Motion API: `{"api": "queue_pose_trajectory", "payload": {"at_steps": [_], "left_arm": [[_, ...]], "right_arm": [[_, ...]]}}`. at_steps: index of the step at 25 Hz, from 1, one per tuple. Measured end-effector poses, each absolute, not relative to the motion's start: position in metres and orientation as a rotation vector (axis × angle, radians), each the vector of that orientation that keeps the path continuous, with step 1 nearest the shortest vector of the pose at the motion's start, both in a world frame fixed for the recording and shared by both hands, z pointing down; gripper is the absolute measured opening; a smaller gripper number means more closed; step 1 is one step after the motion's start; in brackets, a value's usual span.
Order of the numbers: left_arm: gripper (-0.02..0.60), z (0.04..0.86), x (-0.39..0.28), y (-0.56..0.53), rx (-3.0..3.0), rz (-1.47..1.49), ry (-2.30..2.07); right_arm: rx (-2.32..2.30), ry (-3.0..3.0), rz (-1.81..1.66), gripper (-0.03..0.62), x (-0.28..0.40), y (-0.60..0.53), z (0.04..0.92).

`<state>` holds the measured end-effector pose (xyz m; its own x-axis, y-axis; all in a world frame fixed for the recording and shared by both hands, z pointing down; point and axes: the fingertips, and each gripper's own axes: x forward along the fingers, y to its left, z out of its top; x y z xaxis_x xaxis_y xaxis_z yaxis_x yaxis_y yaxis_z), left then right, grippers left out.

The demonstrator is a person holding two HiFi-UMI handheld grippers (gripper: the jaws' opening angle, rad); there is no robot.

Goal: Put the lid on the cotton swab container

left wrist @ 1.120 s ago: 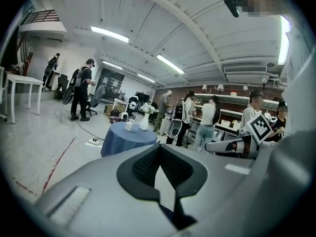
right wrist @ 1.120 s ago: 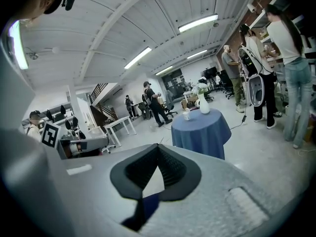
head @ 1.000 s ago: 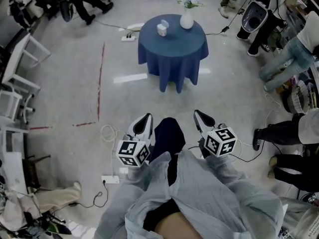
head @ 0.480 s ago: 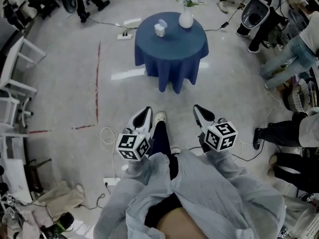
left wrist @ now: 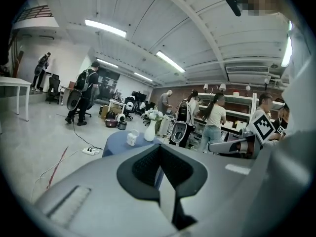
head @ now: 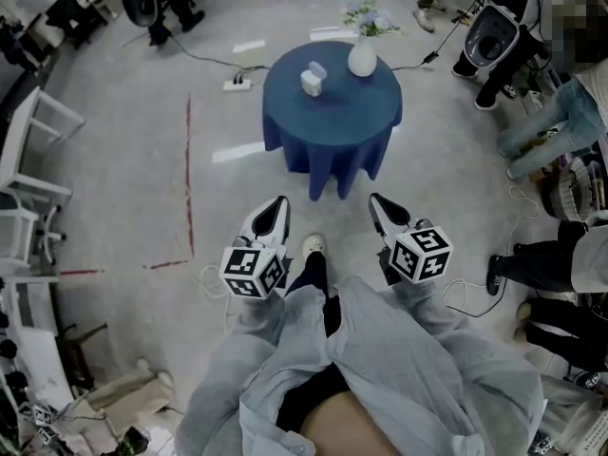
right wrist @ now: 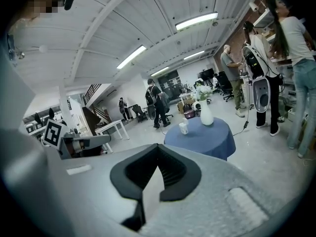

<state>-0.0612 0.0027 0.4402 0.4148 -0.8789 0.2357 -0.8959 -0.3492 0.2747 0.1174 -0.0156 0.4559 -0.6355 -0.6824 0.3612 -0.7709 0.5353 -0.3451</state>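
Note:
The cotton swab container is a small white box on a round table with a blue cloth, well ahead of me. It is too small to make out its lid. It also shows in the left gripper view and the right gripper view. My left gripper and right gripper are held side by side in front of my body, far short of the table. Both are shut with nothing between their jaws, as each gripper view shows.
A white vase with flowers stands right of the container. A power strip and cables lie on the floor left of the table. Red tape lines mark the floor. White tables stand left; people stand right.
I have stepped forward, so the blue table sits lower and nearer in the head view. Both grippers stay shut and in the same place before my body.

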Motion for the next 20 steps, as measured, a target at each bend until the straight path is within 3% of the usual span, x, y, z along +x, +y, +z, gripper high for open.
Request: {"api": "queue_pose_trajectory", "payload": {"at_steps": [20], "left_arm": [[0.015,0.437,-0.109,-0.115,2.431,0.079,-1.407]], "right_arm": [[1.403,-2.562,0.713,0.002,0.072,-0.120,0.452]]}}
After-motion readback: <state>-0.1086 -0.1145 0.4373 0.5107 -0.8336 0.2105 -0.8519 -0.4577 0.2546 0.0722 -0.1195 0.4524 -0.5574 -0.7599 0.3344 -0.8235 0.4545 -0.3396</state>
